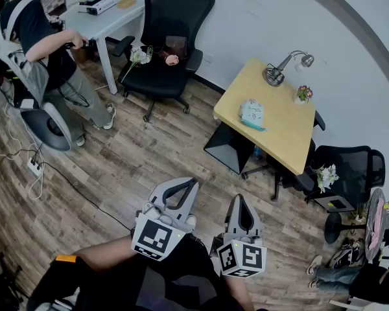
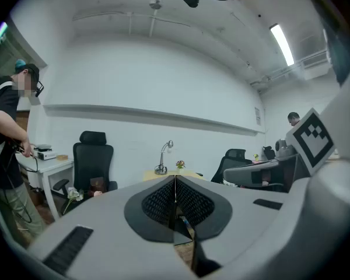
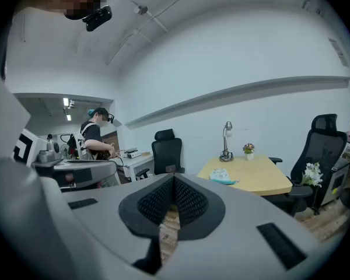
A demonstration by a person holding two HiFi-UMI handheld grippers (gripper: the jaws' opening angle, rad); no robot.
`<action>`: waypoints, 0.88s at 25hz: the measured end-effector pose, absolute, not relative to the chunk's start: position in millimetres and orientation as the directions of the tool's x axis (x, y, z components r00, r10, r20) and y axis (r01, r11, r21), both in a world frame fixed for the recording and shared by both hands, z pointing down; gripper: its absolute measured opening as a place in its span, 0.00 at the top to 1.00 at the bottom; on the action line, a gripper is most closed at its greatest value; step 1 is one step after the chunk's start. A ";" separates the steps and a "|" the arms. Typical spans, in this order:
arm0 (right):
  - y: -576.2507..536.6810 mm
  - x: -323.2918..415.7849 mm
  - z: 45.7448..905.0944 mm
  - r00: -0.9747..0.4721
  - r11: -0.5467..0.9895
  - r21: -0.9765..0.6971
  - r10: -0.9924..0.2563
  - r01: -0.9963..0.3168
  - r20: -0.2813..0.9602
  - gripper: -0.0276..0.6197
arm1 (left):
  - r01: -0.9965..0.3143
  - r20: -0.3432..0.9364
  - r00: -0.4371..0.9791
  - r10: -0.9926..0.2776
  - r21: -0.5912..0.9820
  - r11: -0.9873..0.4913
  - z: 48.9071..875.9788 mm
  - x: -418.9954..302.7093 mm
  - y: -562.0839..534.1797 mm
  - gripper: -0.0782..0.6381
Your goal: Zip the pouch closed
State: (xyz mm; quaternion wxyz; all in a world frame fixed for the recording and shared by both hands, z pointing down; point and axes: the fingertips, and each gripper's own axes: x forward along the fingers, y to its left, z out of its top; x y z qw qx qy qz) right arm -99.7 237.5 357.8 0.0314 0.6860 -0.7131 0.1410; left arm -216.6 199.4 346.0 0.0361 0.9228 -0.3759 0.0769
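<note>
Head view: the pouch lies on the yellow desk, near its middle, with a lamp further back on the same top; the desk stands well apart from the person who holds the tools, across a stretch of wood floor; the left claw and the right claw are held low and close to the body, side by side, both pointing toward that desk; another person stands at a white desk in the far corner and has no part in the task.

Left gripper view: the two jaws meet along one line with nothing between the pads, so this claw is fully closed and empty; past the tips only the lamp and the far edge of the yellow top show; I cannot find the pouch here, I think the jaws cover it.

Right gripper view: here also the jaws are pressed together and hold nothing; the pouch is visible on the desk beyond them, small and far, so I cannot tell how its zip stands.

My judgement: the task is not yet started and the step in hand is the approach; the next move calls for walking up to the desk, opening both claws, then one claw to pin the pouch and the other to take the zip pull.
</note>
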 end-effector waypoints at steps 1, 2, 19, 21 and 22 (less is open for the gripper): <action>237.0 -98.6 357.8 -0.056 0.019 -0.158 -0.969 -0.987 0.239 0.94 | -0.700 0.171 0.705 -0.688 0.013 -0.714 346.3 -215.5 198.9 0.88; 236.5 -97.6 357.7 -0.056 0.018 -0.157 -0.969 -0.987 0.240 0.94 | -0.701 0.173 0.704 -0.689 0.017 -0.713 346.8 -214.5 198.4 0.88; 232.0 -85.9 357.5 -0.072 0.020 -0.225 -0.972 -0.974 0.225 0.94 | -0.697 0.203 0.707 -0.677 0.040 -0.716 351.8 -202.0 199.8 0.88; 231.4 -79.2 357.6 -0.060 0.006 -0.232 -0.973 -0.973 0.223 0.93 | -0.694 0.203 0.710 -0.675 0.032 -0.720 350.7 -197.3 199.4 0.88; 231.1 -75.9 357.8 -0.054 0.001 -0.234 -0.973 -0.972 0.223 0.93 | -0.691 0.200 0.711 -0.674 0.024 -0.722 349.9 -194.8 198.9 0.88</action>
